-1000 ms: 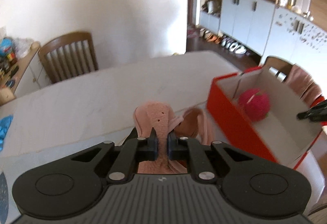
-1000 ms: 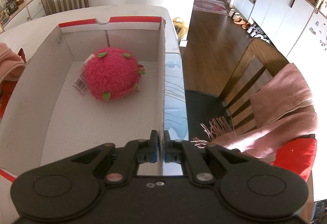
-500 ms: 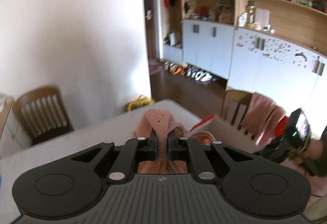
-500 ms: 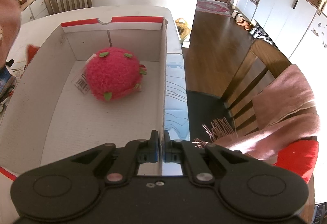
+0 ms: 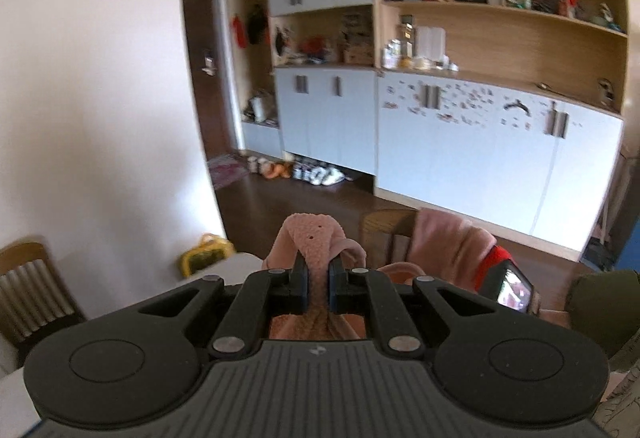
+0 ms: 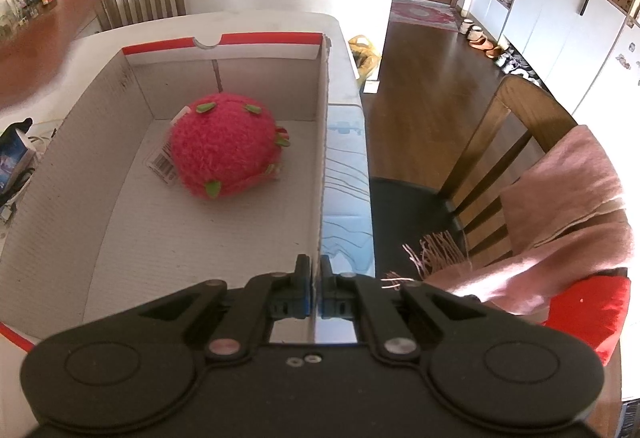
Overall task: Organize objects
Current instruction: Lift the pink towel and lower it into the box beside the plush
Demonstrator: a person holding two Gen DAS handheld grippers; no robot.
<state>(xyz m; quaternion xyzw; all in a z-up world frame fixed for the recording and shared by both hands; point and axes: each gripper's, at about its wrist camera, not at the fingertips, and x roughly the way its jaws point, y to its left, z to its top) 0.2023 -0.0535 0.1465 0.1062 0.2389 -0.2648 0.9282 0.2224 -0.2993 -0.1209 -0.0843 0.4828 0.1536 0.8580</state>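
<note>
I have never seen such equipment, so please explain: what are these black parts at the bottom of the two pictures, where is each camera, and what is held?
There is no machine. A person holds a black two-finger tool in each hand, and a wide-angle camera on each looks forward along the fingers. In the left picture, the left tool is shut on a soft pink plush toy, lifted in front of white cupboards. In the right picture, the right tool is shut on the side wall of an open white cardboard box with red edges, on a white table. Inside lies a fuzzy pink-red round plush.
</note>
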